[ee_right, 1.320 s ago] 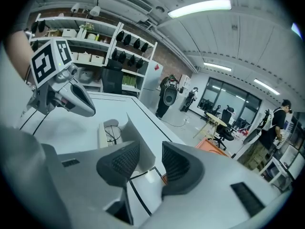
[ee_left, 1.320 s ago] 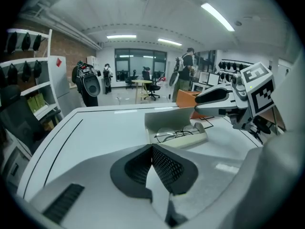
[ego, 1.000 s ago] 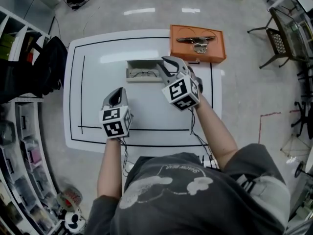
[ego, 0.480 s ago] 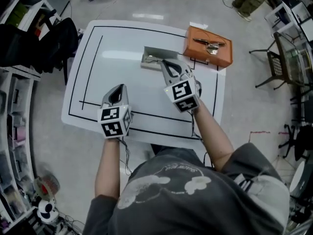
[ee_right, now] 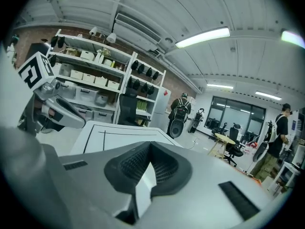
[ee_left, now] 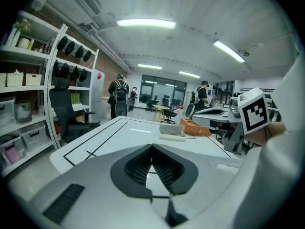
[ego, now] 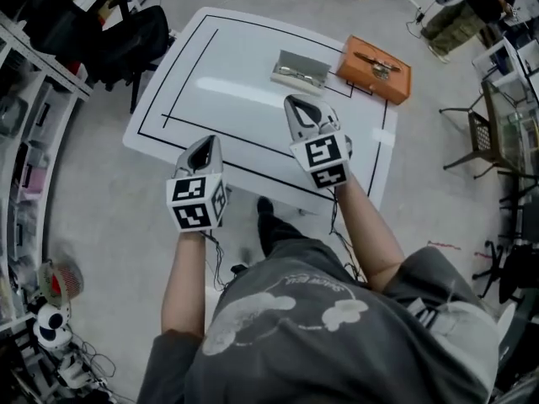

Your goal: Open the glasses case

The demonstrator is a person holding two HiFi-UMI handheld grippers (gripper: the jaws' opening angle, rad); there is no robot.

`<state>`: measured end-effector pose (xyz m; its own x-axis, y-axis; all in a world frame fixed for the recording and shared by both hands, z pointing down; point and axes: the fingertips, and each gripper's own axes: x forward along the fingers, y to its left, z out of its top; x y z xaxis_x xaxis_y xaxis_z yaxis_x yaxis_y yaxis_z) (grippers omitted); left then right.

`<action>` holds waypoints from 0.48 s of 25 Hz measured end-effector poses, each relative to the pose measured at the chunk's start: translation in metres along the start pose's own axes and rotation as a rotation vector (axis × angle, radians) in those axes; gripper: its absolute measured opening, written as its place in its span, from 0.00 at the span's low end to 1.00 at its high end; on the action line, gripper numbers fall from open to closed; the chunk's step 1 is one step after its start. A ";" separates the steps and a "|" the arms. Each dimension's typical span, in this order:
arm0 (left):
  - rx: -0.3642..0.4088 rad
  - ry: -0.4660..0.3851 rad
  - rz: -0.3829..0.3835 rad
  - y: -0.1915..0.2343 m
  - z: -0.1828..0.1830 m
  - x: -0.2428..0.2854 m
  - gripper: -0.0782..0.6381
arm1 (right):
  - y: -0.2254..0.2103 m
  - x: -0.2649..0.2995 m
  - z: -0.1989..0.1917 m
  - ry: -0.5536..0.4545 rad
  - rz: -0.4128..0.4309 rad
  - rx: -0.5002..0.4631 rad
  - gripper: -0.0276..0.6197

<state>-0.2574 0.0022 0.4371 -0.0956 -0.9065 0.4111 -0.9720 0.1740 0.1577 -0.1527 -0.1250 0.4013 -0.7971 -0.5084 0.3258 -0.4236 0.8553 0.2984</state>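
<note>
The grey glasses case (ego: 300, 69) lies with its lid up at the far side of the white table (ego: 227, 99); in the left gripper view the case (ee_left: 172, 131) is far ahead. Both grippers hover over the table's near edge, well short of the case. My left gripper (ego: 206, 140) is shut and empty, and its dark pads meet at the tip (ee_left: 152, 149). My right gripper (ego: 296, 101) is also shut with nothing between its jaws (ee_right: 150, 148). Each gripper view catches the other gripper at its side: the right one (ee_left: 252, 111), the left one (ee_right: 50, 104).
An orange box (ego: 375, 68) with a dark metal item on top sits just right of the case. Shelving (ego: 34, 141) and a black chair (ego: 126, 36) stand left of the table. A folding chair (ego: 484, 124) is at the right. People stand far off (ee_left: 117, 92).
Both grippers have drawn back from the case towards the person and risen. The right gripper, which was at the case's right end, is now clear of it. The case stays open.
</note>
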 end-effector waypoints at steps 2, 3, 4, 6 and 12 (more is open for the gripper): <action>-0.004 -0.016 0.014 -0.002 -0.006 -0.026 0.11 | 0.019 -0.017 0.004 -0.011 0.015 -0.012 0.04; -0.006 -0.023 0.021 -0.004 -0.009 -0.039 0.11 | 0.027 -0.026 0.006 -0.015 0.023 -0.015 0.04; -0.007 -0.030 0.027 -0.007 -0.013 -0.052 0.11 | 0.036 -0.036 0.006 -0.018 0.030 -0.016 0.04; -0.008 -0.043 0.039 -0.012 -0.021 -0.078 0.11 | 0.052 -0.055 0.004 -0.020 0.045 -0.016 0.04; -0.045 -0.073 0.106 -0.016 -0.050 -0.157 0.11 | 0.103 -0.112 -0.003 -0.024 0.102 -0.012 0.04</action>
<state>-0.2165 0.1608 0.4155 -0.2138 -0.9076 0.3614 -0.9453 0.2855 0.1579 -0.1062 0.0195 0.3982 -0.8459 -0.4161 0.3335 -0.3346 0.9012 0.2756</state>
